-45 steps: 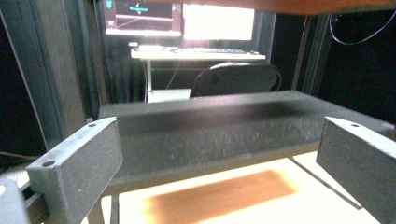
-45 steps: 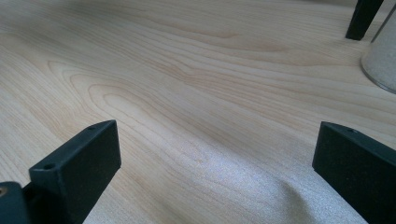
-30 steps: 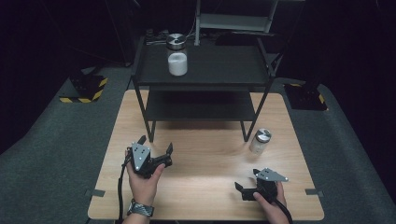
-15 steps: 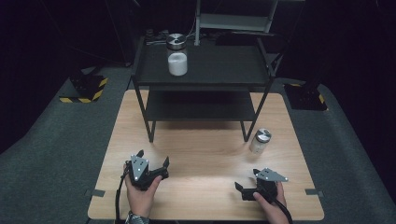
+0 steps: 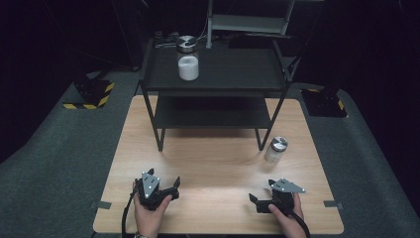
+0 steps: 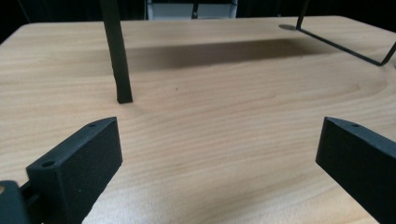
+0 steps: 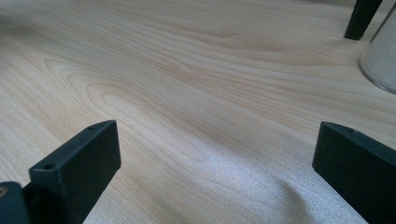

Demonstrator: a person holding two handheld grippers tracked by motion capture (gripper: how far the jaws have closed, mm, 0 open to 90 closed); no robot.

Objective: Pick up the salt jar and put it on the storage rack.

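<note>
A: Where are the two tongs?

B: Both are low over the near part of the wooden surface (image 5: 218, 163). The left tongs (image 5: 166, 184) are held in the left hand (image 5: 148, 210), and the right tongs (image 5: 256, 201) in the right hand (image 5: 287, 215). They are well apart from each other.

A: Do they hold something?

B: No. In each gripper view the jaws stand wide apart, and between them I see bare wood.

A: And the jars?

B: The small jar (image 5: 275, 149) with a metal lid stands upright on the surface, just beside the right front leg of the black shelf rack (image 5: 223, 74). It is near the right tongs, beyond them and not touching them. Its wall shows at the edge of the right gripper view (image 7: 380, 60). A second jar (image 5: 187, 58) with white content stands on the top shelf of the rack.
</note>
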